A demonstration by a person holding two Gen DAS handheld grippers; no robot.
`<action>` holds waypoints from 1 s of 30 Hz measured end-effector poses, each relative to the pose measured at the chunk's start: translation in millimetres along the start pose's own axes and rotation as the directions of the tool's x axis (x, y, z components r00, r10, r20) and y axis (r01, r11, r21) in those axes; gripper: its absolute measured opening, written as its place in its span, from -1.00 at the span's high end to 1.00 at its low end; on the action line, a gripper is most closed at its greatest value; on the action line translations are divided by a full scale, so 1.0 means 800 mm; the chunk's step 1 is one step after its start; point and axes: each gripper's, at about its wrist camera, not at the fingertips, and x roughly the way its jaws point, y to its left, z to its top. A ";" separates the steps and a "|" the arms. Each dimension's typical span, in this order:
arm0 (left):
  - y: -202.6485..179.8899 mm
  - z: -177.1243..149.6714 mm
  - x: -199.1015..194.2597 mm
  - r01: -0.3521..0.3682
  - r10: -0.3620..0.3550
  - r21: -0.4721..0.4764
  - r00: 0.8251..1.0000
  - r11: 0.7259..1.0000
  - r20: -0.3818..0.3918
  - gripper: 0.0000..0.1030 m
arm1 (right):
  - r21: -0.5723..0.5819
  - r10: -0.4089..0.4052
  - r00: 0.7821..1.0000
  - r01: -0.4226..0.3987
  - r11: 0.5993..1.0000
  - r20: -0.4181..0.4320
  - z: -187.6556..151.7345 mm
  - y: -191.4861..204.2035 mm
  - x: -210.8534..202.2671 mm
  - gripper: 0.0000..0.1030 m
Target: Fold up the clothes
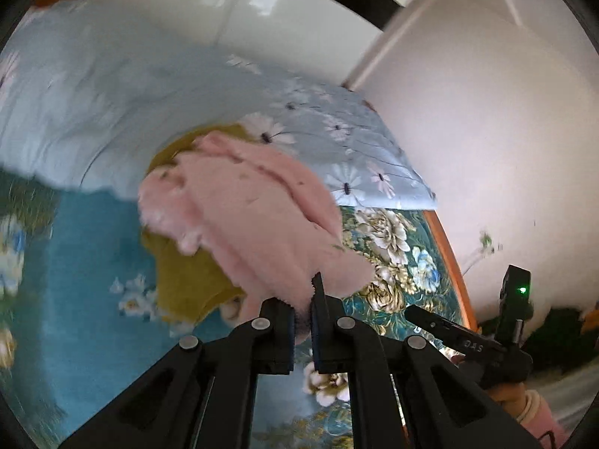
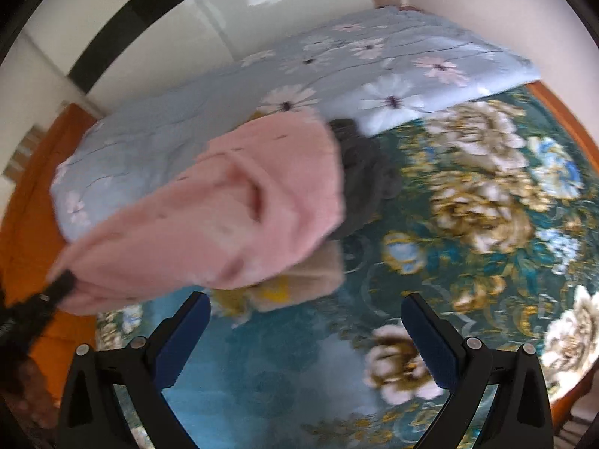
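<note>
A fluffy pink garment [image 1: 254,217] hangs lifted off the bed, its near edge pinched in my left gripper [image 1: 303,310], which is shut on it. Under it lies a mustard-yellow garment [image 1: 187,280]. In the right wrist view the pink garment [image 2: 224,205] stretches to the left gripper [image 2: 63,284] at the left edge. Behind it is a crumpled dark grey garment [image 2: 363,172], and below it a beige and yellow piece [image 2: 299,280]. My right gripper [image 2: 307,336] stands open above the sheet with nothing between its fingers.
The bed has a teal flowered sheet [image 2: 486,205]. A folded light-blue daisy quilt [image 2: 374,75] lies along the far side. An orange bed edge [image 2: 30,187] runs on the left and a white wall [image 1: 486,131] stands to the right of the bed.
</note>
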 end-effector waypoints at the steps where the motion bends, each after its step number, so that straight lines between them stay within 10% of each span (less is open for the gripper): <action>1: 0.000 -0.008 0.000 0.010 -0.010 0.003 1.000 1.000 -0.006 0.88 | -0.006 0.039 0.999 -0.039 0.999 -0.012 -0.001 0.012 0.004 -1.00; 5: 0.005 -0.042 0.024 -0.032 0.035 0.032 0.995 0.999 -0.088 0.86 | 0.005 0.115 0.991 -0.115 0.993 -0.068 -0.005 0.047 0.024 -1.00; 9: 0.065 -0.069 0.055 -0.079 0.049 -0.153 0.981 0.985 -0.189 0.81 | -0.063 0.062 0.993 -0.069 0.996 -0.101 -0.013 0.071 0.036 -1.00; 11: 0.090 -0.077 0.058 -0.081 0.034 -0.230 0.980 0.970 -0.198 0.64 | -0.096 0.031 0.995 -0.040 0.995 -0.098 -0.011 0.078 0.040 -1.00; 13: 0.112 -0.074 0.046 -0.069 0.024 -0.289 0.988 0.955 -0.155 0.06 | -0.123 -0.004 0.996 -0.007 0.992 -0.087 -0.004 0.084 0.044 -1.00; 16: 0.146 -0.069 0.020 -0.081 0.057 -0.363 0.995 0.928 -0.078 -0.05 | -0.147 -0.032 0.996 0.020 0.989 -0.078 0.018 0.103 0.061 -1.00; 30: 0.301 -0.119 -0.023 -0.202 0.247 -0.667 0.969 0.717 -0.027 -0.29 | -0.398 -0.132 0.981 0.065 0.915 -0.143 0.082 0.268 0.250 -1.00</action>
